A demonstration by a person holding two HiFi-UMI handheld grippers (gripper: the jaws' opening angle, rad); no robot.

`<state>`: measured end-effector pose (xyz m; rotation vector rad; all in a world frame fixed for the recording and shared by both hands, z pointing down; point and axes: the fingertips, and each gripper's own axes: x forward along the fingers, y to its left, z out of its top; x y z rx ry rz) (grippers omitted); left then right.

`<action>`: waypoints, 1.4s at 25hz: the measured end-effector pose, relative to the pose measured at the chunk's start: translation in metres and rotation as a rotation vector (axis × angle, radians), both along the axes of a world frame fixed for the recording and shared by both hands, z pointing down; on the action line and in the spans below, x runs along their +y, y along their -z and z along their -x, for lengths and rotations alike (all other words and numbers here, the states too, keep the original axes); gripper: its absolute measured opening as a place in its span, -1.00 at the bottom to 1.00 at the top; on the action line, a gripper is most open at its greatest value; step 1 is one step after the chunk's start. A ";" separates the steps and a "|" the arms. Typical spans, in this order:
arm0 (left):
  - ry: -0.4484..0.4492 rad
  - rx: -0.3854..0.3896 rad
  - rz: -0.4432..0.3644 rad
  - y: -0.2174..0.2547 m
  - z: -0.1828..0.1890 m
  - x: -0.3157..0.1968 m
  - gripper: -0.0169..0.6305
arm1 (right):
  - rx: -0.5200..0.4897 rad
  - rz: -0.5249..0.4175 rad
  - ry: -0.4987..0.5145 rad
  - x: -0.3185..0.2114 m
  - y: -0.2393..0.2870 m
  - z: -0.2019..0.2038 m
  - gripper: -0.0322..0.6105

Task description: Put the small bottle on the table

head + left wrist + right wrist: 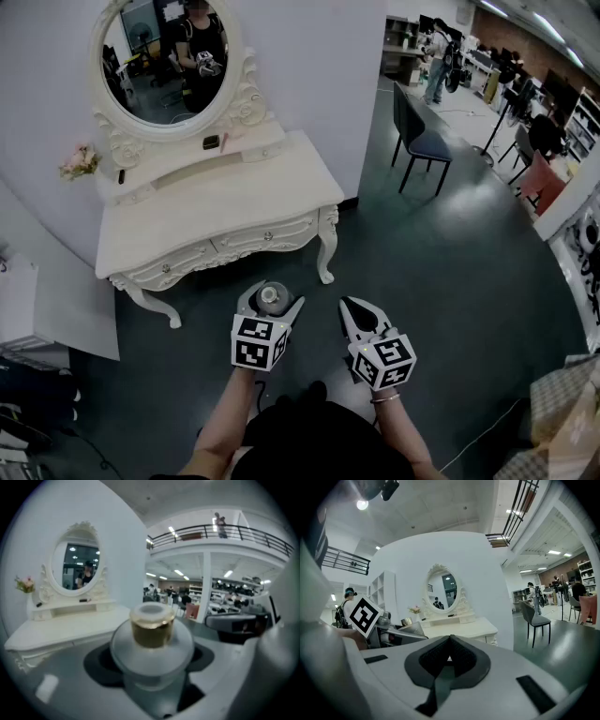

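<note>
Early going here: the small bottle (pixel 152 631) was not yet down. It sat up in the air between the jaws of the left tool (pixel 271 298), over the dark floor (pixel 441 272) and short of the white dressing table. The left tool was grasping it, jaws spread wide around the round frosted body with the gold collar and pale cap poking up between them. The right tool (pixel 351 306) hung just beside it, clenched on nothing, jaws pressed together and tips meeting. Ahead, the tabletop (pixel 211 202) had plenty of bare white surface, well apart from both tools, so by my reading the whole carry and the set-down were left to do: bring the bottle over the top, lower it upright, let go. As for containers, the bottle itself was capped, and whether anything was inside could not be told through the frosted glass. The two drawers (pixel 220 251) under the tabletop were closed, contents hidden. Up on the raised shelf (pixel 202 161) below the oval mirror (pixel 167 64) lay a small dark item, too small to name, with a spray of flowers (pixel 80 161) at the left end.
</note>
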<state>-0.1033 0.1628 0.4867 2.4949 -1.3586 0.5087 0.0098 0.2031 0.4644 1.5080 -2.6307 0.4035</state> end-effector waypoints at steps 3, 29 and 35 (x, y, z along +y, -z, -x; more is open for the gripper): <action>-0.001 0.006 0.000 0.000 -0.002 -0.002 0.10 | -0.003 -0.003 0.000 -0.002 -0.001 -0.002 -0.89; 0.034 -0.012 -0.025 0.007 -0.011 -0.028 0.10 | -0.031 -0.026 0.013 -0.019 0.004 -0.022 -0.89; 0.031 -0.017 -0.018 0.004 -0.016 -0.046 0.10 | -0.032 -0.020 0.000 -0.032 0.002 -0.031 -0.89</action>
